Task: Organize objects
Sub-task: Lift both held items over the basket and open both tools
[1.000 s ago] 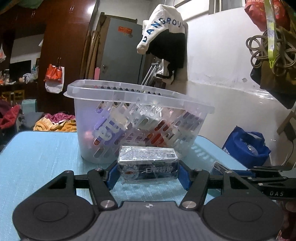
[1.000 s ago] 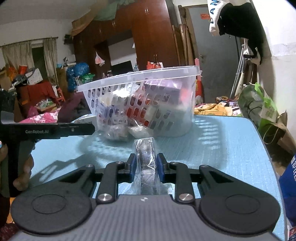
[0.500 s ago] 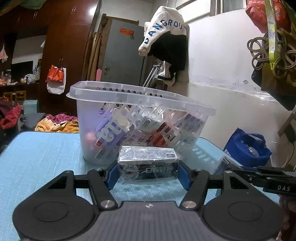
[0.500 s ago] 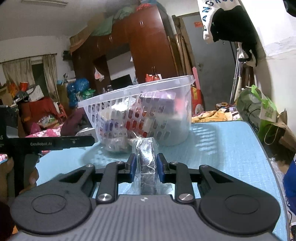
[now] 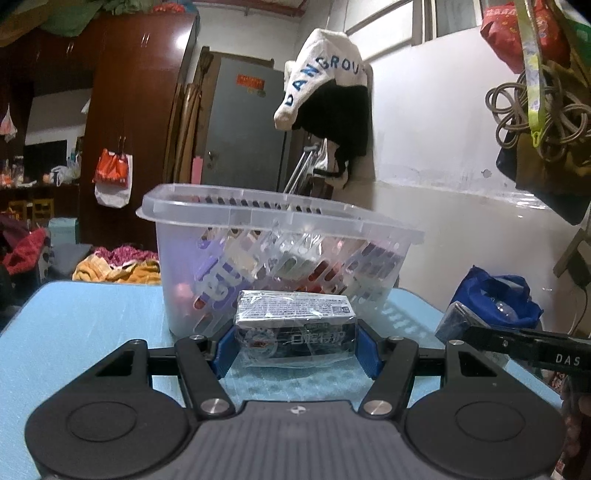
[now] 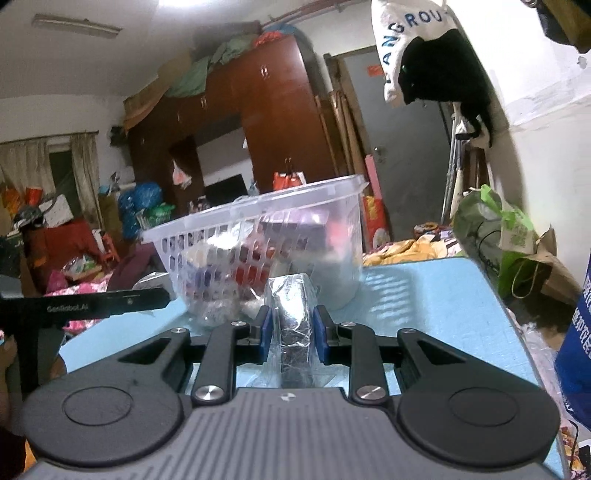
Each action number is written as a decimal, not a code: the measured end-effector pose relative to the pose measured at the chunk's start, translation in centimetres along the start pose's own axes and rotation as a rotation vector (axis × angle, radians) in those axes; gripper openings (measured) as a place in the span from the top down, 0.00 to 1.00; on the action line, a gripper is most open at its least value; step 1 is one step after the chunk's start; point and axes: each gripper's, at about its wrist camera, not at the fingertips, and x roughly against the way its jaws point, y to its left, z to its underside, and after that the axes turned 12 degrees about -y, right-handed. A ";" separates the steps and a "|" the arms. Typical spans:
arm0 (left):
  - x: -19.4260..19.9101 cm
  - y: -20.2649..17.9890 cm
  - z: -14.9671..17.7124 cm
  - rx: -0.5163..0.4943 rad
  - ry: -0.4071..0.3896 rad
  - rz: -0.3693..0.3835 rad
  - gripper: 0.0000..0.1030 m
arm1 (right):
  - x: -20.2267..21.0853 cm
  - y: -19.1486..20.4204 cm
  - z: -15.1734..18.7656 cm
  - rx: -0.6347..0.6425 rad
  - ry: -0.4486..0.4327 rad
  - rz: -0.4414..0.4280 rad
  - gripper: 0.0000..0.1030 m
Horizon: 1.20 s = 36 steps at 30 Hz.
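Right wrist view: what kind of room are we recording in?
Most likely a lived-in, cluttered home room, a bedroom or storage room. A tall brown wardrobe has bedding piled on top, a garment hangs on the wall, and bags and clothes crowd the floor around the blue table.

The room is dim. A bright ceiling light glows at the top. The white wall shines. Edges bend round, corners go black. Far things look blurry.

A cluttered home room: wooden wardrobe, hanging jacket, curtains.
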 end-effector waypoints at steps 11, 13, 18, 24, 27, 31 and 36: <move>1.1 1.1 -7.9 0.078 -0.120 0.030 0.35 | -1.2 1.9 -8.3 0.021 -0.116 -0.073 0.74; -1.0 1.3 -10.4 0.074 -0.106 0.030 0.35 | -3.9 2.3 -10.7 0.033 -0.097 -0.095 0.74; -7.5 2.5 -13.3 0.059 -0.001 -0.046 0.35 | -12.0 3.7 -13.5 0.100 -0.001 -0.081 0.73; -10.8 4.2 -10.8 0.064 0.120 -0.043 0.01 | -15.9 3.6 -11.8 0.137 0.062 0.000 0.22; -6.4 2.6 -9.9 -0.026 0.009 -0.047 0.00 | -12.0 3.4 -11.1 0.130 -0.006 0.014 0.02; -2.4 1.0 -6.7 -0.043 0.006 -0.043 0.00 | -6.2 2.5 -7.8 0.085 -0.012 -0.020 0.00; -6.3 0.4 -2.4 -0.030 0.186 -0.056 0.01 | -5.9 0.4 -2.2 -0.001 0.161 0.060 0.00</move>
